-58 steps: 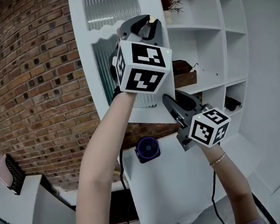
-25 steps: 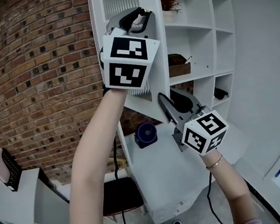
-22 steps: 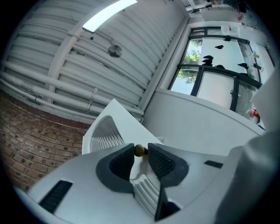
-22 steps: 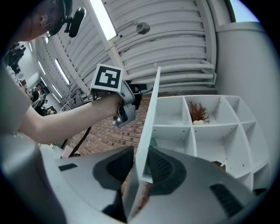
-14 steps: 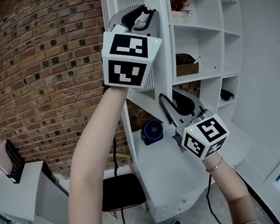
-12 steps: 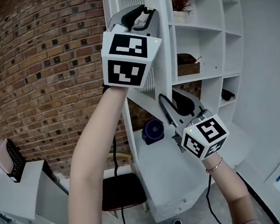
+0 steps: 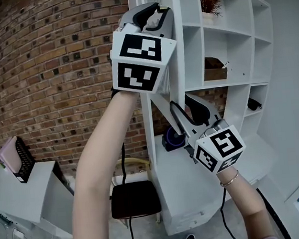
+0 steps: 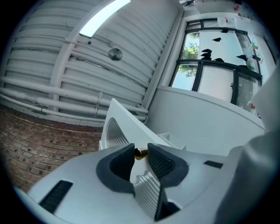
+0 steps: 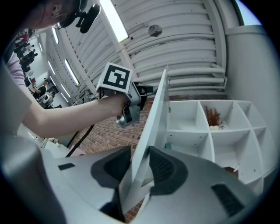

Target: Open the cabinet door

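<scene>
The white cabinet door (image 7: pixel 177 61) stands swung out, nearly edge-on in the head view. My left gripper (image 7: pixel 151 12) is high on it, shut on the small brass knob (image 8: pixel 140 153); in the left gripper view the knob sits between the two dark pads (image 8: pixel 162 162). Lower down, my right gripper (image 7: pixel 183 106) straddles the door's thin edge (image 9: pixel 154 118). Its jaws have just been opening, and the edge runs between them with a little slack. The right gripper view also shows the left gripper (image 9: pixel 131 108) up at the door.
Behind the door is an open white shelf unit (image 7: pixel 237 45) with a dried plant (image 7: pixel 211 2) and a wooden box (image 7: pixel 216 71). A purple round object (image 7: pixel 170 139) sits on a lower shelf. A brick wall (image 7: pixel 45 74) is on the left, a black chair (image 7: pixel 133 199) below.
The door has swung further out, from angled to almost edge-on. Both grippers travelled with it to the right in the head view, and the right gripper's jaws have widened.
</scene>
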The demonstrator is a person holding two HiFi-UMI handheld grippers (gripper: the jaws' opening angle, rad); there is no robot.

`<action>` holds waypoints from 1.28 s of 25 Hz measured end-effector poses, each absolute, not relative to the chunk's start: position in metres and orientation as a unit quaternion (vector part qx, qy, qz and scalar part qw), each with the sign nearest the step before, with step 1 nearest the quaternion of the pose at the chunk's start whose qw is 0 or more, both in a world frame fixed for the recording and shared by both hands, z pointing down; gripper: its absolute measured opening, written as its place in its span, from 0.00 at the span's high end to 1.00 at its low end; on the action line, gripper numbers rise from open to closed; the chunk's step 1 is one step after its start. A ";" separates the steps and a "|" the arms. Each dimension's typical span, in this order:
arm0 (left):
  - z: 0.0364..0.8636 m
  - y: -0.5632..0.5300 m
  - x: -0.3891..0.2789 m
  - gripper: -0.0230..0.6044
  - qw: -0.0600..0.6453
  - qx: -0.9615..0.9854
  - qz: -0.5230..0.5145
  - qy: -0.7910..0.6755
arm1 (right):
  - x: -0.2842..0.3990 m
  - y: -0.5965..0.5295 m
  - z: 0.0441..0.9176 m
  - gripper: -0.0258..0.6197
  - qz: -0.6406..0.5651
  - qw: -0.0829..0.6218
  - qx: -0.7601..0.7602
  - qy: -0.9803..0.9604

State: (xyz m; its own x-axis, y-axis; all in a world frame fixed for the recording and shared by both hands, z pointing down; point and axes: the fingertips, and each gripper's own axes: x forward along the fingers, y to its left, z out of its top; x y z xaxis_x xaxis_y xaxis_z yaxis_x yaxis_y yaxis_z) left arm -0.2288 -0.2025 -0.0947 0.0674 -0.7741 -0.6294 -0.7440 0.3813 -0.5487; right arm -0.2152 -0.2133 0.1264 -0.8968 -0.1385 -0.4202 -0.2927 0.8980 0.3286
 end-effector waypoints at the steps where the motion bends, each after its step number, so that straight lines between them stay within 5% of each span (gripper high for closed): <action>1: -0.095 -0.199 -0.231 0.83 0.474 -0.555 -0.017 0.684 | -0.218 -0.210 0.126 0.75 0.196 0.200 -0.111 0.954; 32: -0.067 -0.167 -0.239 0.86 0.478 -0.560 0.008 0.676 | -0.226 -0.186 0.127 0.78 0.150 0.231 -0.082 0.958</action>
State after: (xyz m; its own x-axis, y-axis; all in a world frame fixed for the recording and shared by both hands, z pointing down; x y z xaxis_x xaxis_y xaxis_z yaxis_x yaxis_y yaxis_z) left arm -0.2388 -0.1667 -0.0670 0.0853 -0.7503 -0.6556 -0.7650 0.3723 -0.5256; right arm -0.2259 -0.1859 0.1271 -0.8796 -0.0875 -0.4676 -0.2261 0.9417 0.2492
